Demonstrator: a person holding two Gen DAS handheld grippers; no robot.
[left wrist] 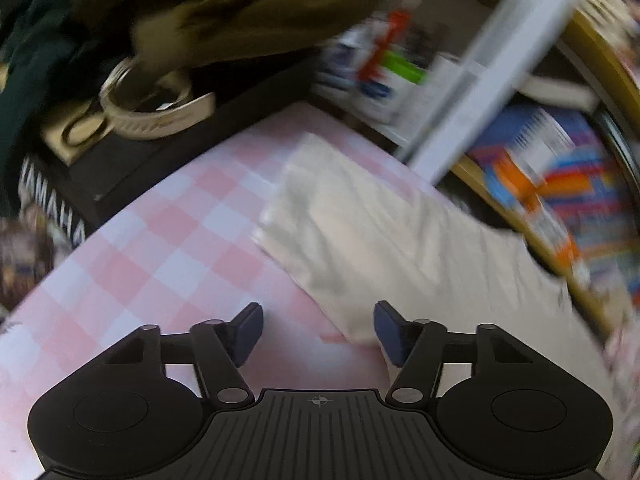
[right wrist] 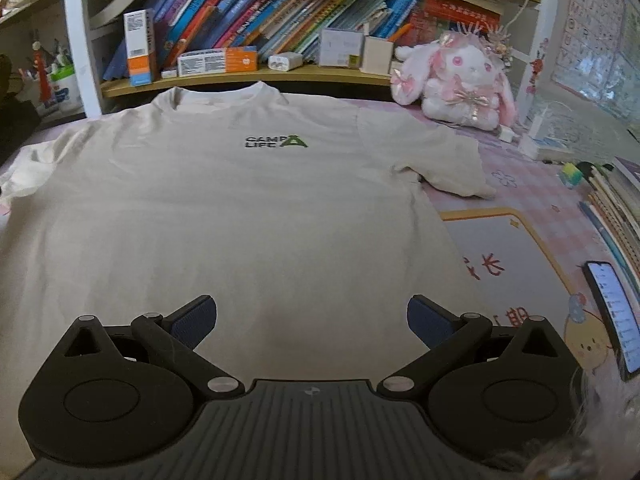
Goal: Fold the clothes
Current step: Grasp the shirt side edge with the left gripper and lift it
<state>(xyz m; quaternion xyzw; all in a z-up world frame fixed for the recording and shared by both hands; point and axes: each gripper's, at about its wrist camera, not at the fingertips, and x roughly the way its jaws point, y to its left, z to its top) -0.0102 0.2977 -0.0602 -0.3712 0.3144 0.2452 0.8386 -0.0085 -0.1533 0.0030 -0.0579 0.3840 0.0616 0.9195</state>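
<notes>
The worktop [right wrist: 532,200], covered in a pink checked cloth, carries the T-shirt [right wrist: 240,208] spread flat, print side up. Its long axis runs from the hem, nearest the right tool, to the collar [right wrist: 224,94] at 12 o'clock in the right wrist view, just short of the bookshelf [right wrist: 280,74]. The right sleeve [right wrist: 444,160] lies at 2 o'clock, spread outward on the cloth. The opposite sleeve lies at 9 to 10 o'clock, at the frame edge.

In the blurred left wrist view, the same garment runs as a pale band from 12 o'clock towards 4 o'clock. Its near edge passes just beside the right-hand finger of the left tool [left wrist: 318,330]. Bare checked cloth fills 9 to 11 o'clock.

The right tool [right wrist: 312,322] hovers over the lower body of the shirt, with the fabric directly beneath and ahead. Its jaws stand wide apart and hold nothing. The left tool is released as well: its jaws stand partly apart, with only cloth visible in the gap. No fabric lies between its pads.

Judgement: the coming move turns on the left tool and the shirt edge at its 1 to 2 o'clock. The left tool is nearer that side edge and sleeve. The right tool is nearer the hem. A first fold along the long axis is likely to start from the left side.
</notes>
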